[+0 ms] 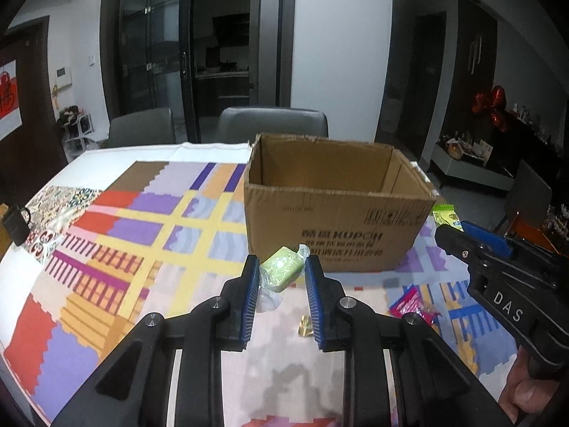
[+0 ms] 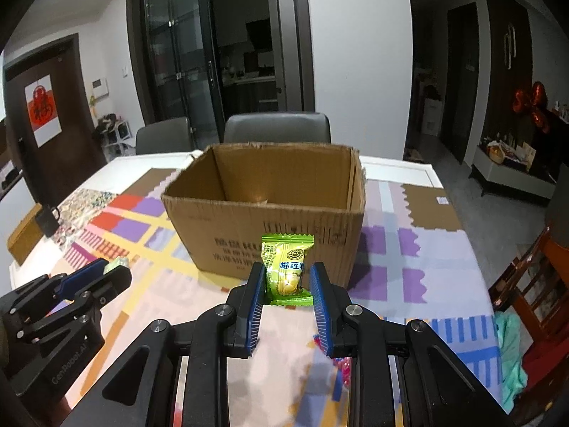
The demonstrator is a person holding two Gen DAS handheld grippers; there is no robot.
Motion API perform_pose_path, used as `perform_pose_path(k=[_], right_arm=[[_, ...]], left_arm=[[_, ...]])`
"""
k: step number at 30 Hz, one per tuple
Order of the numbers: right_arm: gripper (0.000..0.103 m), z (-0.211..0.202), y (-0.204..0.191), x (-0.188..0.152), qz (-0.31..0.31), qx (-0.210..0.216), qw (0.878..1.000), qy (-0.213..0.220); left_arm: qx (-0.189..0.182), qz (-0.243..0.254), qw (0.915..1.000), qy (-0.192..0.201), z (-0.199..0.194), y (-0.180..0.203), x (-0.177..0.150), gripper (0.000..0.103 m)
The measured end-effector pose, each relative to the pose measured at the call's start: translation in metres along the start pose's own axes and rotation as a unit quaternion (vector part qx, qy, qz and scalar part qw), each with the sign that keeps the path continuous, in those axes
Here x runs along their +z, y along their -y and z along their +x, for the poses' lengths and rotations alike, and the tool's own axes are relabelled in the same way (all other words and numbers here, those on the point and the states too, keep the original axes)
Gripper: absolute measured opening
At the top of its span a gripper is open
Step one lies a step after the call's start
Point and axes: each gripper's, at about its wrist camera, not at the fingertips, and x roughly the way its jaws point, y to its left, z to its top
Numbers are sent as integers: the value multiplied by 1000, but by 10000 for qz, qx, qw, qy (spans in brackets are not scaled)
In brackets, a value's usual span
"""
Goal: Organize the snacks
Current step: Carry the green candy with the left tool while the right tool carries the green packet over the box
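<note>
An open cardboard box (image 1: 334, 227) stands on the patterned tablecloth; it also shows in the right wrist view (image 2: 270, 227). My left gripper (image 1: 279, 267) is shut on a pale green cake in clear wrap (image 1: 282, 268), held above the table in front of the box. My right gripper (image 2: 288, 274) is shut on a green and yellow snack packet (image 2: 286, 270), upright before the box's front wall. The right gripper shows in the left wrist view (image 1: 473, 238), the left gripper in the right wrist view (image 2: 103, 270).
A small gold-wrapped candy (image 1: 305, 325) and a pink packet (image 1: 414, 306) lie on the cloth (image 1: 142, 249) below the grippers. Two grey chairs (image 1: 272, 122) stand behind the table. A black object (image 1: 16, 222) sits at the left edge. A red wooden chair (image 2: 533, 291) is at the right.
</note>
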Motion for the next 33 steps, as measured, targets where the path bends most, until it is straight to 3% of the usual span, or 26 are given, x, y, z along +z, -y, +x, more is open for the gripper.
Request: perform_pose_path(k=[16, 33], right_arm=[[27, -8, 0, 36, -34, -145, 9994, 323], [28, 16, 4, 73, -118, -253, 9989, 379]], left_arm=[[-226, 133, 9993, 282, 6, 5, 46, 26], [-385, 215, 9983, 391, 41, 8, 87, 26]])
